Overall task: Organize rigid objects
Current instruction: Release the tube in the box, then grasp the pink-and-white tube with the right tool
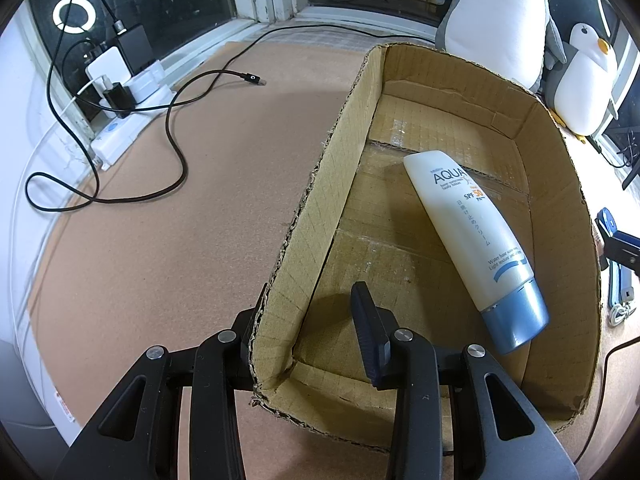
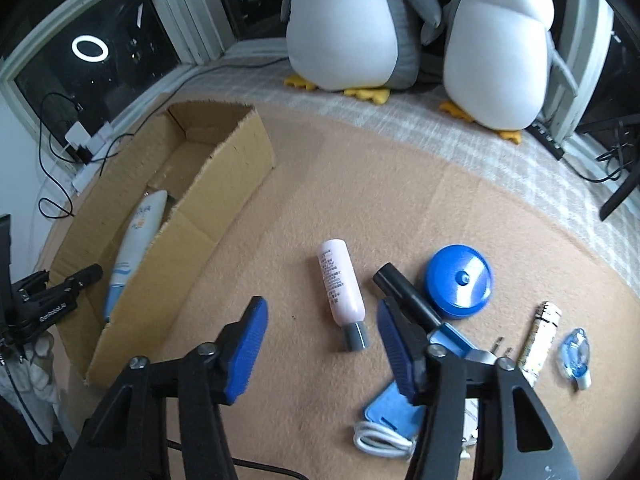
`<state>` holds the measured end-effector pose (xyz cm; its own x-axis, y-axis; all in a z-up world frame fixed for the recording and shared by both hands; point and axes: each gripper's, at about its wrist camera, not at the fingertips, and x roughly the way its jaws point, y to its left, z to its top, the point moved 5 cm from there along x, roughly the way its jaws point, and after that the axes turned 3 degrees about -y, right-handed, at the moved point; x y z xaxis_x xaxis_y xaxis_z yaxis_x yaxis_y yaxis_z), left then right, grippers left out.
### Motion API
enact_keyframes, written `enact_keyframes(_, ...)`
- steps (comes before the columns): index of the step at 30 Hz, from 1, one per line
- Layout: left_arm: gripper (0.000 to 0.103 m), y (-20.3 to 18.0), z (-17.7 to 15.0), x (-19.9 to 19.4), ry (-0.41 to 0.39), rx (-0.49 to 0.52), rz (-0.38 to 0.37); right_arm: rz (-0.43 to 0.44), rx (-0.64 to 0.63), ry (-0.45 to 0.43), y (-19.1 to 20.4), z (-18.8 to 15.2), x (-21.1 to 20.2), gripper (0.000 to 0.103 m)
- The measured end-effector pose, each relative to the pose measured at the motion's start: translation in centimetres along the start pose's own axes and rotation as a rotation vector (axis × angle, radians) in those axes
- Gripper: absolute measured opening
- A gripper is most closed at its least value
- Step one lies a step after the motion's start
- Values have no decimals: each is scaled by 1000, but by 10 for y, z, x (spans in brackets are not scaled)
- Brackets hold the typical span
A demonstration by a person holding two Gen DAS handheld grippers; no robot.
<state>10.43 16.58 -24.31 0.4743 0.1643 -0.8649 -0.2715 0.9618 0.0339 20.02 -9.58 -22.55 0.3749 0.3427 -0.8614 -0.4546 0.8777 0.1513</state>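
A tan mat (image 2: 320,208) covers the surface below dark windows. The pink bottle (image 2: 341,285) lies between the spread fingers of the right gripper (image 2: 320,320), untouched. The left gripper (image 1: 304,320) pinches the cardboard box (image 1: 320,184) wall; its outer finger is hidden behind the wall. The sunscreen tube (image 1: 468,232) lies inside the box.

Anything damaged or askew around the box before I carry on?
The cardboard box has ragged, torn top edges, most visibly along its left wall. The left claw is clamped on that wall. The sunscreen tube lies diagonally inside. Nothing is spilled.
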Motion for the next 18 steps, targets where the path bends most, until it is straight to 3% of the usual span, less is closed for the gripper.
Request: enact_keyframes(18, 36, 0, 0, 0, 0, 1, 0, -65, -82, 93, 7, 6, 37, 22)
